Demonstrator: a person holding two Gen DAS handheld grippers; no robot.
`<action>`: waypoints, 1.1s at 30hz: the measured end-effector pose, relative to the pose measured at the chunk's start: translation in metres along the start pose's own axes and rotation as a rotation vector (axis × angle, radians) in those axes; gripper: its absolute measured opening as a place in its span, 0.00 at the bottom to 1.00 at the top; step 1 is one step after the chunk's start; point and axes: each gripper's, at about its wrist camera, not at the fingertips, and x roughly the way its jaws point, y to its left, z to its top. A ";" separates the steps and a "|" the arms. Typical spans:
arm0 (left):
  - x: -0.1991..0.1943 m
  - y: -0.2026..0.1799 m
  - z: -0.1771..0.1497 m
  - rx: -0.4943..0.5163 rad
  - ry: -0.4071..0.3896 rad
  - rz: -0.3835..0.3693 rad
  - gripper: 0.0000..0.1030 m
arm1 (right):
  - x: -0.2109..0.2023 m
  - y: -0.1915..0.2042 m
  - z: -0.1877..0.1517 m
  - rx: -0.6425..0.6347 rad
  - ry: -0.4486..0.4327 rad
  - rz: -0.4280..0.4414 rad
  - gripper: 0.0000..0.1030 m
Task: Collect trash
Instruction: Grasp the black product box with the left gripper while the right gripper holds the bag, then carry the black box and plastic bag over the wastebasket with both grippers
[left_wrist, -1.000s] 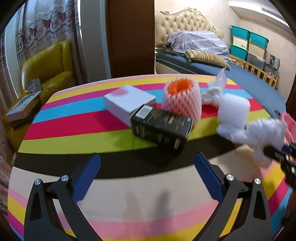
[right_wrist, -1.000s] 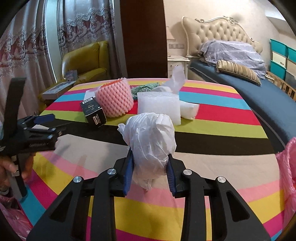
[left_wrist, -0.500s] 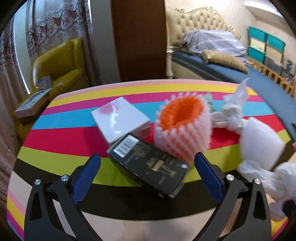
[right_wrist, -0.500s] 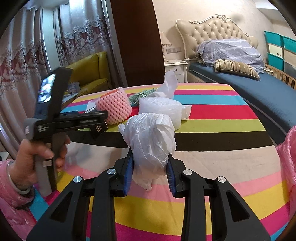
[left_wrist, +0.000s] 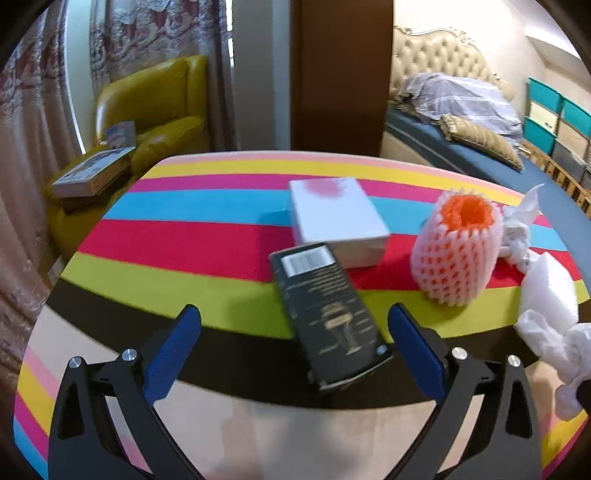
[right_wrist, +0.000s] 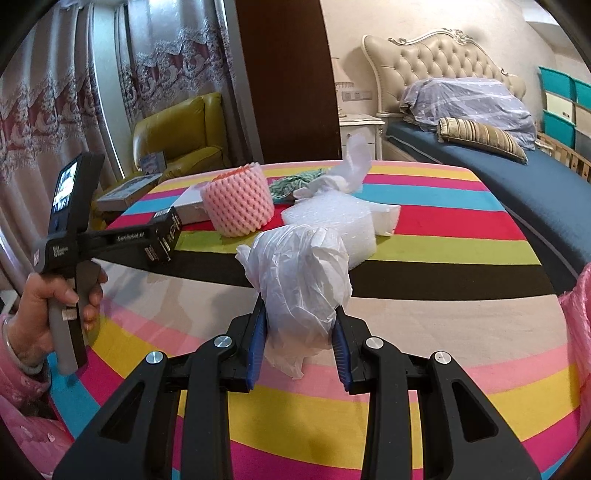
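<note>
right claw (right_wrist: 298, 341) is clamped on the crumpled plastic bag (right_wrist: 301, 280), held above the bench (right_wrist: 461, 314). left claw (left_wrist: 293, 343) gapes wide around the black box (left_wrist: 327, 314) lying on the bench, looks like squeezing it is next

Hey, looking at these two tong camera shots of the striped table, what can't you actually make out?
- Print on the black box, left view: too small and blurred.
- Contents of the white plastic bag gripped by the right tongs, right view: the crumpled plastic hides them.
- Green patterned item, right view: mostly hidden behind the pink foam sleeve.
- Pink bag, right view: cut off by the edge.
</note>
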 end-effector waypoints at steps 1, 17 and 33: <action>0.001 -0.001 0.000 0.007 0.002 -0.003 0.94 | 0.000 0.002 0.000 -0.005 0.002 -0.004 0.31; -0.034 0.003 -0.036 0.072 -0.060 -0.104 0.37 | 0.003 0.020 -0.004 -0.029 0.033 -0.020 0.31; -0.095 -0.043 -0.077 0.237 -0.171 -0.278 0.37 | 0.002 0.020 -0.004 0.003 0.013 -0.054 0.31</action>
